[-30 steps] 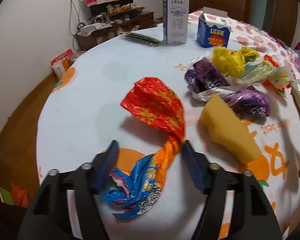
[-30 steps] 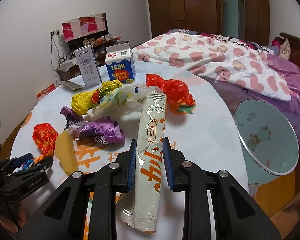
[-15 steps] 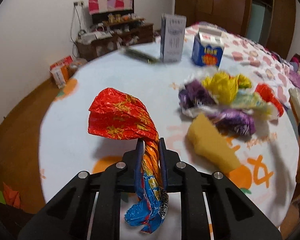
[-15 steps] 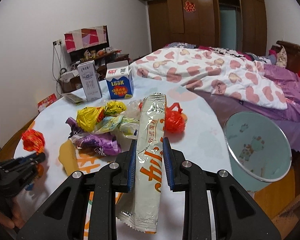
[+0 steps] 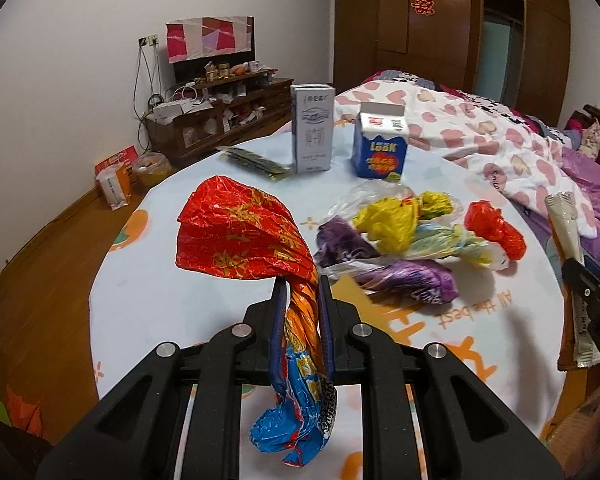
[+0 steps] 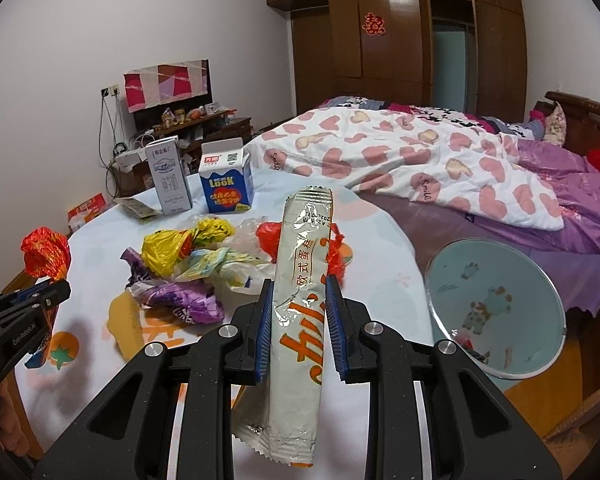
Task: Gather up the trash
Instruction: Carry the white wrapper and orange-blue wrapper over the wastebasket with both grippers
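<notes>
Trash: two pieces are in hand, the rest still lies on the round table [image 5: 148, 280]. Your left gripper [image 5: 300, 300] is clamped on the twisted waist of the red-and-blue foil wrapper [image 5: 240, 236]; the red end fans out above the jaws, the blue end hangs below, and the whole piece looks clear of the tabletop. Your right gripper [image 6: 298, 304] is closed across the long pale cake wrapper [image 6: 300, 320], held about midway along, top end pointing away from you, serrated end hanging under the jaws.

Left on the table, in a loose heap near the middle: purple foil wrapper [image 6: 180, 300], yellow plastic bag [image 6: 168, 248], a clear bag with pale print [image 6: 224, 264], a crumpled red bag [image 5: 496, 232]. A yellow wedge-shaped piece [image 6: 126, 324] lies just beside the purple wrapper; I cannot tell what it is. Further back stand a grey-white carton [image 5: 312, 132] and a blue milk carton [image 5: 380, 144] with its top open, and a flat dark sachet [image 5: 256, 162] lies beside the grey one.

A bin with a pale blue lid [image 6: 496, 304] sits off the table edge on your right; the lid looks shut or nearly so, I cannot tell which.

Judgement: early stage. Two items lifted, none visibly binned, roughly eight left. Both hands are full, so you likely need to drop these before any further pick.
</notes>
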The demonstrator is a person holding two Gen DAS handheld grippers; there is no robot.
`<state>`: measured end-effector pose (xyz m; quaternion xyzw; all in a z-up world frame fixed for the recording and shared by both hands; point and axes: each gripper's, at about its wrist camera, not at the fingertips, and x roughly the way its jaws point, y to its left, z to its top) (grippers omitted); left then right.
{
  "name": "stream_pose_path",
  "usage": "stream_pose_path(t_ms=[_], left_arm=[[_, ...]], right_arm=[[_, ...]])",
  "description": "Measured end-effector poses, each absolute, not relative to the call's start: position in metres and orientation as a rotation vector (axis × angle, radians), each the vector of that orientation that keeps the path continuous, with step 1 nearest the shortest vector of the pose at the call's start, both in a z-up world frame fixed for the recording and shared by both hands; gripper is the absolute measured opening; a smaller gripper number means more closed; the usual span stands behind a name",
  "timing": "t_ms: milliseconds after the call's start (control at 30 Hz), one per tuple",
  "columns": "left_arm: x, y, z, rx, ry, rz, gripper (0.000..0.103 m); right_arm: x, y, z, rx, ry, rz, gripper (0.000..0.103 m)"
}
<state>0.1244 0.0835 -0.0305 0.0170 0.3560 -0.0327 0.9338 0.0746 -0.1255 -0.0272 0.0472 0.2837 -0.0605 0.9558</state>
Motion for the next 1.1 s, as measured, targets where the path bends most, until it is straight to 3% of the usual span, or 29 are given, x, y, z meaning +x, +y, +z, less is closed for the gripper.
stream_pose_path(t_ms=[1100], left_arm=[[0.121, -0.073, -0.017, 0.157, 0.7, -0.323, 0.016]], right_arm=[[0.063, -0.252, -0.029, 0.171, 0.581, -0.314, 0.026]])
